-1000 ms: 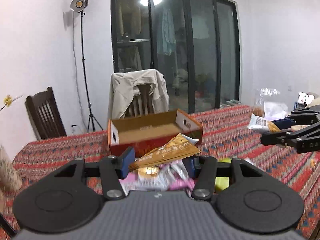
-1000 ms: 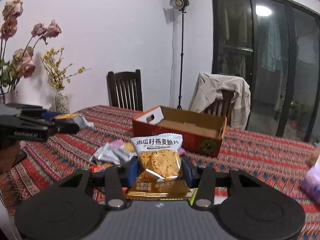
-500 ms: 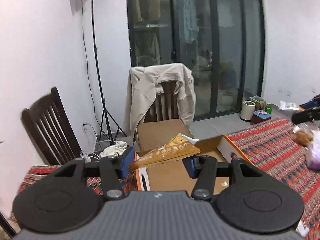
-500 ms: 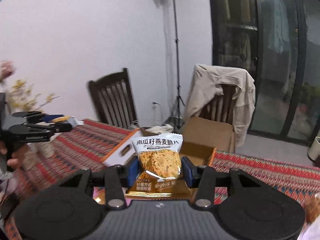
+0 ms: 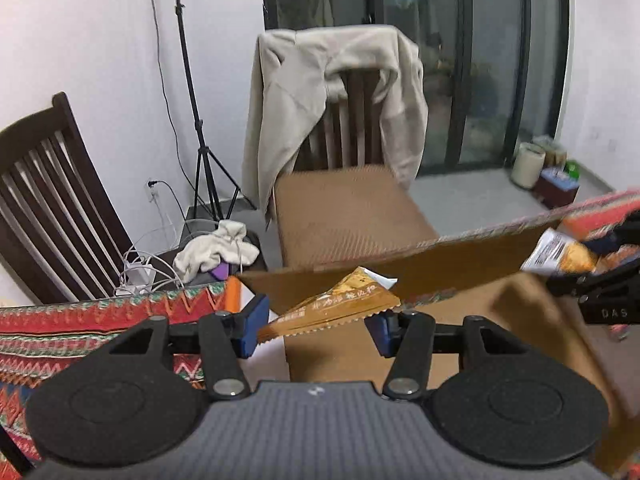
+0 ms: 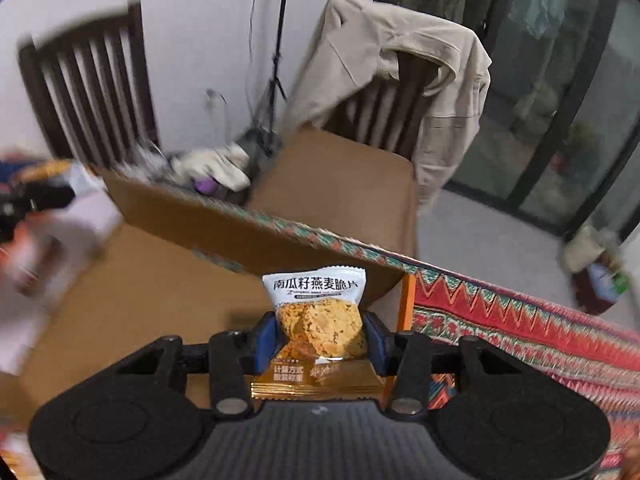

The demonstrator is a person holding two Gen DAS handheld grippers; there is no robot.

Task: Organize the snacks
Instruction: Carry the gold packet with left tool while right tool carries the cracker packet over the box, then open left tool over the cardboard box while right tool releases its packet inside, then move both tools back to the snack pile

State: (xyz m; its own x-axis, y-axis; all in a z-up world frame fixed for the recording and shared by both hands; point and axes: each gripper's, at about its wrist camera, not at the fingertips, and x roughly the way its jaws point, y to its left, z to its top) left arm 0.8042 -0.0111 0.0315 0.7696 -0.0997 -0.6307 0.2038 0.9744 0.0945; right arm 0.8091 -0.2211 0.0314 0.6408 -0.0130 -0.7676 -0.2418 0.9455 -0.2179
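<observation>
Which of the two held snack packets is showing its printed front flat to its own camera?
The snack packet in the right gripper: its cookie picture faces the lens. The snack packet in the left gripper is tilted nearly edge-on, showing its serrated seam.

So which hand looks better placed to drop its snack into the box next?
Probably right: its tongs hold the packet over the box; the left tongs sit at its corner.
</observation>
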